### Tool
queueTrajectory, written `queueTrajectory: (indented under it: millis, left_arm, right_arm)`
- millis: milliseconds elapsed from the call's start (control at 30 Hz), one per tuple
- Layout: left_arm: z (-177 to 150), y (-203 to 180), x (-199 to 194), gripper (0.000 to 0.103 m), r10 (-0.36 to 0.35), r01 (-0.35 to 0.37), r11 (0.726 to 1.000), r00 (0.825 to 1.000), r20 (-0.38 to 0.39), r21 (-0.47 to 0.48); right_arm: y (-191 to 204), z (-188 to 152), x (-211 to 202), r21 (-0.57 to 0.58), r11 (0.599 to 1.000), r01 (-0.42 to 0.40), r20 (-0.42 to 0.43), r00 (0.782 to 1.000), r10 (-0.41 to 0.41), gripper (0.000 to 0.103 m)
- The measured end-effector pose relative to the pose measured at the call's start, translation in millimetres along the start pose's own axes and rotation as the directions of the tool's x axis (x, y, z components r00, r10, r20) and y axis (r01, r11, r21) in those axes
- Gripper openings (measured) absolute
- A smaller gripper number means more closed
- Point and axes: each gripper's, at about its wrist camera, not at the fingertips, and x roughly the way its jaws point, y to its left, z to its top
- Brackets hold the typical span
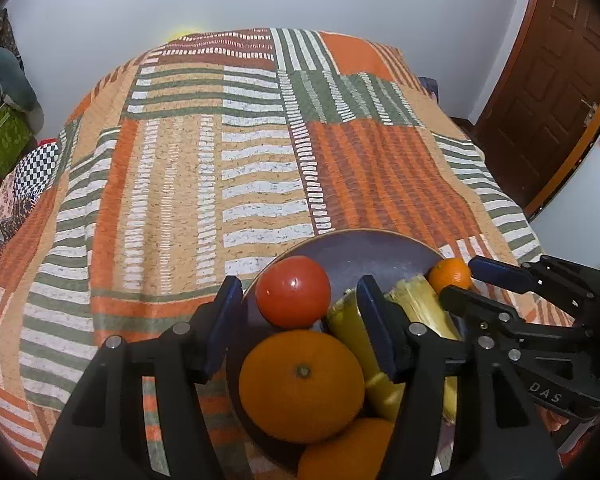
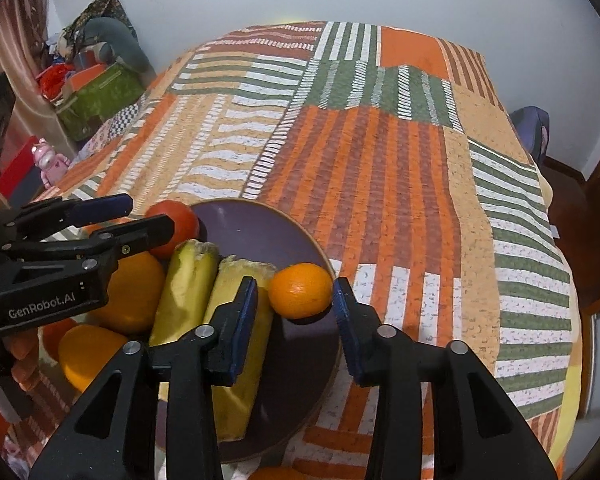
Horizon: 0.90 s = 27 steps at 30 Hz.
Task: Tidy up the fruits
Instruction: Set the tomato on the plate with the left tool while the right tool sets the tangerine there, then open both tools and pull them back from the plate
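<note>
While the right claw (image 2: 294, 300) hangs wide open over the purple plate (image 2: 260, 228), a small orange (image 2: 301, 290) sits right between its blue pads (image 2: 245, 320), and nothing is squeezed. Two yellow corn pieces (image 2: 188, 284) lie just beside it. The left claw (image 1: 296, 328) is wide open too, holding nothing. A red tomato (image 1: 293, 291) and a big orange (image 1: 301, 385) lie between its fingers on the plate, which rests on a striped blanket (image 1: 180, 184).

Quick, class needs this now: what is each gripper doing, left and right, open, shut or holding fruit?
Left gripper: open, holding nothing, above the tomato.
Right gripper: open around the small orange, not clamped on it.
</note>
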Motion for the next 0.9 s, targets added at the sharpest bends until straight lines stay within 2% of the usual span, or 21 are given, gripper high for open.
queueTrajectory:
  millis: [233, 367, 533, 667, 767, 900]
  left_arm:
    - [-9, 3, -54, 0.059, 0.029, -0.032, 0.999, 0.996, 0.090, 0.031]
    - [-21, 11, -90, 0.061, 0.030, -0.034, 0.999, 0.991, 0.131, 0.027]
    - [-40, 21, -125, 0.064, 0.036, -0.040, 0.999, 0.987, 0.155, 0.024]
    - [-60, 29, -141, 0.066, 0.048, -0.053, 0.998, 0.987, 0.151, 0.027]
    - [-75, 37, -143, 0.067, 0.039, -0.041, 0.999, 0.992, 0.121, 0.014]
    - [-99, 41, -135, 0.067, 0.028, -0.029, 1.000, 0.998, 0.063, 0.008]
  right_arm:
    - [12, -1, -29, -0.021, 0.999, 0.026, 0.057, 0.998, -0.024, 0.039]
    - [17, -6, -60, -0.003, 1.000, 0.026, 0.128, 0.991, -0.025, 0.049]
    - [23, -16, -93, 0.004, 0.998, 0.062, 0.195, 0.979, -0.061, 0.050]
    - [26, -29, -109, 0.001, 0.996, 0.085, 0.218, 0.972, -0.083, 0.053]
    - [28, -41, -115, -0.009, 0.993, 0.116, 0.221, 0.969, -0.111, 0.054]
    - [28, -56, -114, -0.011, 0.993, 0.118, 0.205, 0.972, -0.113, 0.054]
